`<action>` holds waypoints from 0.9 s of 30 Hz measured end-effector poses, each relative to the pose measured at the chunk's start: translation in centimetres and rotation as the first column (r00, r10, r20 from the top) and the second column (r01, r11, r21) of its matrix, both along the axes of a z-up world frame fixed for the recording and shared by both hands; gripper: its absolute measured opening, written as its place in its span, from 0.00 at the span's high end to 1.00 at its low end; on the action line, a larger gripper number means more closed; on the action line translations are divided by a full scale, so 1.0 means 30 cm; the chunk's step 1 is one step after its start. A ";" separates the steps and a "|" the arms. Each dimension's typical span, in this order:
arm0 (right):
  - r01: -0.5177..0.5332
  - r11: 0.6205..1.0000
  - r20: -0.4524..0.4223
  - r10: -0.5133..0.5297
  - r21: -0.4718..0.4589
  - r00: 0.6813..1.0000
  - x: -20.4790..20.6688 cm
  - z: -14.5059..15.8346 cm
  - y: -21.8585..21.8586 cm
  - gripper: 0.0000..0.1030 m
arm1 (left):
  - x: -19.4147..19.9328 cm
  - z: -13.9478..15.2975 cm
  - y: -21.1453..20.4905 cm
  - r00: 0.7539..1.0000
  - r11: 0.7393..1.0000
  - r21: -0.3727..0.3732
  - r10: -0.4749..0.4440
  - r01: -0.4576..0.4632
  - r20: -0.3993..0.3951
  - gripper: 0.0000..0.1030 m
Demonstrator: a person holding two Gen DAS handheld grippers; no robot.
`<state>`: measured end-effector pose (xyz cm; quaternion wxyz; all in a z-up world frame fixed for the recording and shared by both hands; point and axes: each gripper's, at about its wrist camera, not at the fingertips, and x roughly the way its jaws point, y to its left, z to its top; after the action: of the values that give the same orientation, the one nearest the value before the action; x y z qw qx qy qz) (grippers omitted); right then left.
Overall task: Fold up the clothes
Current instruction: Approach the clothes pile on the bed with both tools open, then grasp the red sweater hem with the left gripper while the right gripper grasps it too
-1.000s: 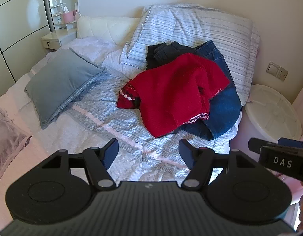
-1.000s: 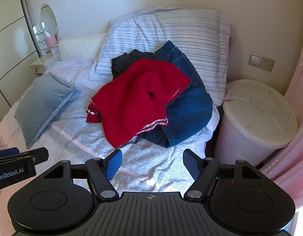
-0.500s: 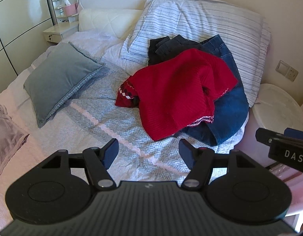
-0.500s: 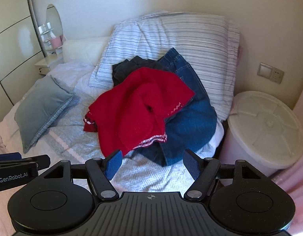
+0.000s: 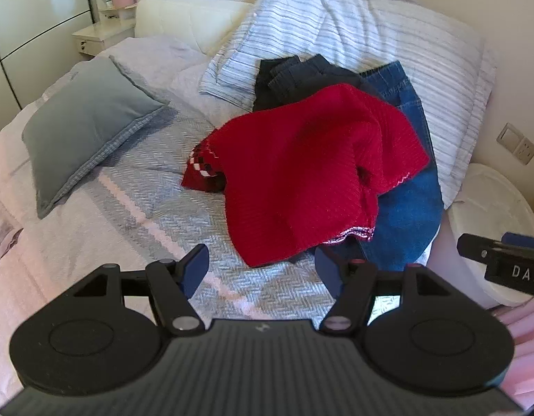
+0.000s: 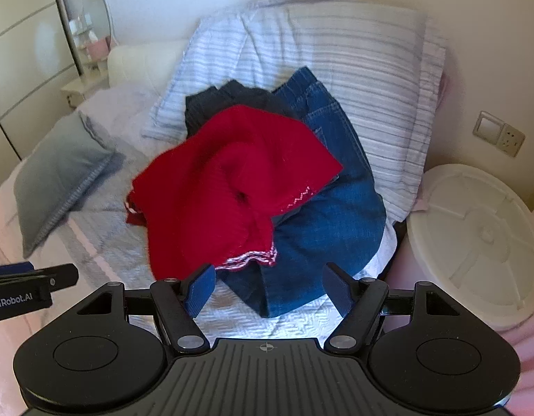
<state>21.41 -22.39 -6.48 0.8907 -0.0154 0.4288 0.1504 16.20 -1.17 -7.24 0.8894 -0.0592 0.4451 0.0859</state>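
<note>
both grippers, left gripper and right gripper, gape wide and empty short of the sweater hem; bare bed lies open leftward, bin crowds right.

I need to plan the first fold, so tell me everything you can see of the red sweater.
The red sweater is a ribbed knit, crumpled rather than spread flat, lying on top of the clothes pile on the bed. Its hem shows a red, white and pink patterned band, and a checked cuff rests on the grey herringbone bedspread. It drapes over the blue jeans and a dark garment behind it. Neither pair of tongs touches it.
</note>
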 end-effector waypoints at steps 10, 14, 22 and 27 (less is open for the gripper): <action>-0.024 1.000 -0.086 0.023 -0.001 0.996 0.213 -0.124 -0.043 0.30 | 0.176 -0.156 -0.022 0.997 0.998 -0.009 -0.063 0.062 -0.046 0.38; -0.022 0.999 -0.105 0.025 0.025 0.994 0.305 -0.153 -0.061 0.30 | 0.249 -0.222 -0.019 0.996 0.998 -0.035 -0.064 0.062 -0.064 0.38; 0.070 0.980 -0.192 -0.033 0.188 0.981 0.465 -0.267 -0.126 0.31 | 0.385 -0.372 -0.013 0.993 0.994 -0.091 -0.070 0.062 -0.091 0.38; 0.168 0.935 -0.273 -0.081 0.312 0.959 0.560 -0.356 -0.177 0.31 | 0.457 -0.451 -0.010 0.994 0.991 -0.123 -0.068 0.058 -0.085 0.38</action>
<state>38.19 -27.71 -17.17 0.8253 0.1818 0.5088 0.1642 29.91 -1.46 -20.78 0.8658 -0.0946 0.4902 0.0333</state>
